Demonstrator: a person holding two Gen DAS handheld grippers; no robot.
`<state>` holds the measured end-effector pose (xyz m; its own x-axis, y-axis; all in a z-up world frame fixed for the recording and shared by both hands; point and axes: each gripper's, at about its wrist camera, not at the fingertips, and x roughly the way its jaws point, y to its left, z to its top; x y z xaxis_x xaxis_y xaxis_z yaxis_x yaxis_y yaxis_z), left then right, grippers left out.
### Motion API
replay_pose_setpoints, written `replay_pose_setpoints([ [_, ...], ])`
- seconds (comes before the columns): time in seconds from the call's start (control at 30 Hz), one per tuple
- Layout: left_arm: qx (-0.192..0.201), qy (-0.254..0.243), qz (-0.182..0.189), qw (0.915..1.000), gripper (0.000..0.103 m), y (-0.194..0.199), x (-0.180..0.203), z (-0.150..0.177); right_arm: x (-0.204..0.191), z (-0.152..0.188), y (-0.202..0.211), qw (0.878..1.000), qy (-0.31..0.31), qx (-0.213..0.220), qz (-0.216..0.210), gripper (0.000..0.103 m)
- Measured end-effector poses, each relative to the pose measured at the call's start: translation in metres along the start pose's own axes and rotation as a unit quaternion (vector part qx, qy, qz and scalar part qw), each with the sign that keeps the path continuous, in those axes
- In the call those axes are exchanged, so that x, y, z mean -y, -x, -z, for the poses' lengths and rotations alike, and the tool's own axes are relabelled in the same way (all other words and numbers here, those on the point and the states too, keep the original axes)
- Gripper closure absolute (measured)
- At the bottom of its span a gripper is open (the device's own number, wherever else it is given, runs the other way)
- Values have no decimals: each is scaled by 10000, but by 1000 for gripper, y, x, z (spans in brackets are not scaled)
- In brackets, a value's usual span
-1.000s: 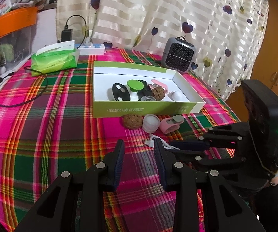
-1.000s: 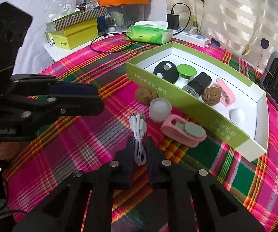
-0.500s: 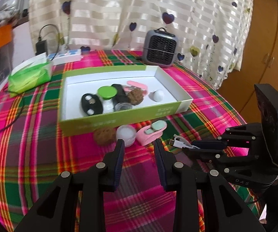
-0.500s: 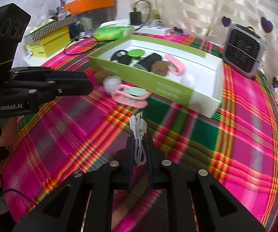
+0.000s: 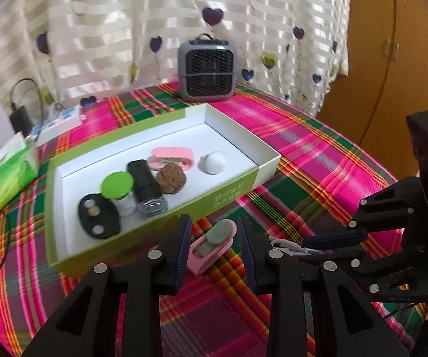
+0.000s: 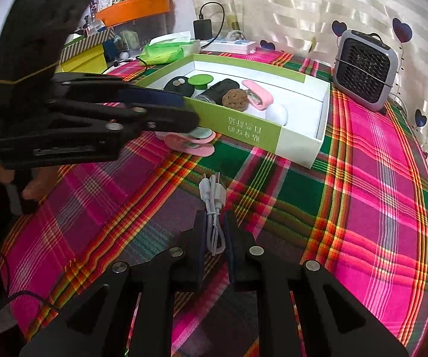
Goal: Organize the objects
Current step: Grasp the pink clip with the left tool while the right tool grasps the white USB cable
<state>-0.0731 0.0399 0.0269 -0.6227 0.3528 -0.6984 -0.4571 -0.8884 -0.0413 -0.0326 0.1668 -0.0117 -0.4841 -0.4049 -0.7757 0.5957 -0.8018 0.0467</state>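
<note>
Left tongs: my left tongs (image 5: 214, 247) have swung across the desk (image 6: 377, 196) toward the green-and-white box (image 5: 237, 192). They now stand apart on either side of the pink clip (image 5: 211, 245), with the pads not yet pressing on it.
Right tongs: my right tongs (image 6: 214, 235) stay clamped together on the coiled white cable (image 6: 212, 199), which they have carried closer to the box front.
Pink clip: it lies on the plaid cloth just outside the box's front wall, at about 6 o'clock from the box.
Box contents: a black oval case (image 5: 98, 215), a green-capped jar (image 5: 118, 189), a black bottle (image 5: 147, 189), a walnut (image 5: 171, 177), a second pink clip (image 5: 172, 156) and a white ball (image 5: 215, 163) already sit inside.
Hidden items: the loose walnut and the small white pot that were in front of the box are now out of sight behind my left tongs, so I cannot say where they are.
Meaning: I judge the clip is next to be gripped, and the cable is ready to go into the box.
</note>
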Motion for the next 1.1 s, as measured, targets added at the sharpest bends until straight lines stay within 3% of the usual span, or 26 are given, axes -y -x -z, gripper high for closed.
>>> replay_pose_setpoints([
  [0.43, -371, -145, 220, 9990, 73, -11, 15, 9, 4, 1, 0, 9999, -108, -9, 38, 90],
  [0.8, -490, 147, -87, 9987, 73, -14, 15, 17, 0, -4, -4, 10000, -3, -11, 67, 83],
  [1.0, -486, 266, -170, 9983, 87, -11, 15, 20, -4, -8, -9, 9998, 89, -20, 169, 84],
  [1.1, -472, 320, -148, 9983, 87, -9, 15, 21, -5, -8, -9, 9998, 74, -11, 190, 85],
])
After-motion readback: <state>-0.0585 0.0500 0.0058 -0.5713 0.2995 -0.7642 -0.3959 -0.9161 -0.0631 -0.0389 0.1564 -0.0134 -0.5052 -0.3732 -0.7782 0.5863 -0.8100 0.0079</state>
